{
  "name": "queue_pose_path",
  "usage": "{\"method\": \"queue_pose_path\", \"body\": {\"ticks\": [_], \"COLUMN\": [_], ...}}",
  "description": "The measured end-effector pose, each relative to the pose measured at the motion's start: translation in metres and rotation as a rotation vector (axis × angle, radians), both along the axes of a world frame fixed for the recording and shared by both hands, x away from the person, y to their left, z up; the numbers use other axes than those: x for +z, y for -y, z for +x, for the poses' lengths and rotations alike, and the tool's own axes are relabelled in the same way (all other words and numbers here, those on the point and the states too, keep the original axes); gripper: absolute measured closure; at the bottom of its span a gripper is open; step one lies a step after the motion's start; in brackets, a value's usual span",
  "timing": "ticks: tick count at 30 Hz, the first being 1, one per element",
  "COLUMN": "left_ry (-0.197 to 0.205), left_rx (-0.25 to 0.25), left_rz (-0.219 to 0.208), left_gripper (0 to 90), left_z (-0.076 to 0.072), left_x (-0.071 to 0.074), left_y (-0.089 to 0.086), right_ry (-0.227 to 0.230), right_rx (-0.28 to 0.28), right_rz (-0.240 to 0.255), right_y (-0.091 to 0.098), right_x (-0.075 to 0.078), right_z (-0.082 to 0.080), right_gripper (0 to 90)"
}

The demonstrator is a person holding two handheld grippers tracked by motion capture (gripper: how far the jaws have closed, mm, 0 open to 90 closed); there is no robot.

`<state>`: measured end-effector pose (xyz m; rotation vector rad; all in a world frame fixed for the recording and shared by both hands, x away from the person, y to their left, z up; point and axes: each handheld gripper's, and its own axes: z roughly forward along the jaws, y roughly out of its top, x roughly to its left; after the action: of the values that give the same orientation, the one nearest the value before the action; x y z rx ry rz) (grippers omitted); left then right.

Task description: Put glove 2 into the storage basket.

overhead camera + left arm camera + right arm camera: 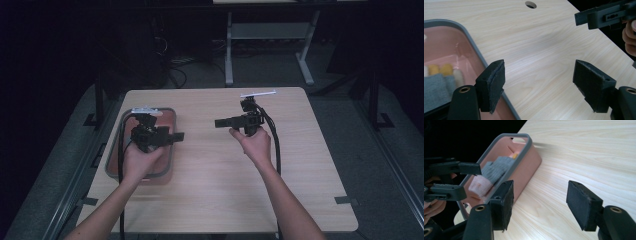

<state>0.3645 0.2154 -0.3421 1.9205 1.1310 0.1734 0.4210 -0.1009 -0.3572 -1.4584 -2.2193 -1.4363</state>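
Pink plastic with a grey rim is forming the bin [169,150] that is sitting at the left side of the pale wooden counter [220,190], and it is holding a small heap of soft things: a grey knitted cloth [496,168], a pale pink piece [479,185] and some yellow and cream bits [442,69] that are too blurred to name. The left tool [176,136] is hovering over the bin with its jaws pointing right, standing wide apart with nothing between them; in the left gripper view its near pad is hanging just over the bin's rim [477,53]. The right tool [219,123] is hovering over the middle of the counter, pointing left at the bin, jaws likewise parted and empty. The two tools are facing each other, fairly near, so if both are reaching into the bin together they are risking a knock of jaw against jaw. The bin looks light and is standing free, so a jaw catching the rim could be tipping or sliding it toward the left edge. The cloth is lying loose and folded, so a shallow pinch may be lifting one layer only and dragging the other bits out with it.
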Motion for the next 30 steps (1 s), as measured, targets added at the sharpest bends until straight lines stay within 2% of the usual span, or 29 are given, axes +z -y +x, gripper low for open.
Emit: {"method": "queue_pose_path", "body": {"ticks": [15, 19, 24, 25, 30], "left_ry": [0.001, 0.006, 0.008, 0.006, 0.010], "left_rx": [-0.052, -0.066, -0.077, -0.078, -0.082], "left_rz": [-0.011, -0.012, -0.014, -0.015, -0.021], "left_gripper": [25.3, 25.3, 25.2, 25.0, 24.0], "left_z": [0.001, 0.001, 0.001, 0.002, 0.002], "left_x": [-0.003, -0.003, -0.004, -0.005, -0.006], "left_y": [0.030, 0.038, 0.045, 0.046, 0.055], "right_ry": [-0.014, -0.006, -0.009, -0.021, -0.015], "right_rx": [-0.049, -0.068, -0.095, -0.097, -0.101], "right_rz": [-0.006, -0.005, 0.008, 0.009, 0.008], "right_y": [0.033, 0.047, 0.061, 0.062, 0.071], "right_x": [-0.007, -0.010, -0.014, -0.014, -0.016], "right_z": [-0.008, -0.011, -0.014, -0.015, -0.016], "right_gripper": [37.1, 36.4, 35.9, 35.6, 35.3]}}
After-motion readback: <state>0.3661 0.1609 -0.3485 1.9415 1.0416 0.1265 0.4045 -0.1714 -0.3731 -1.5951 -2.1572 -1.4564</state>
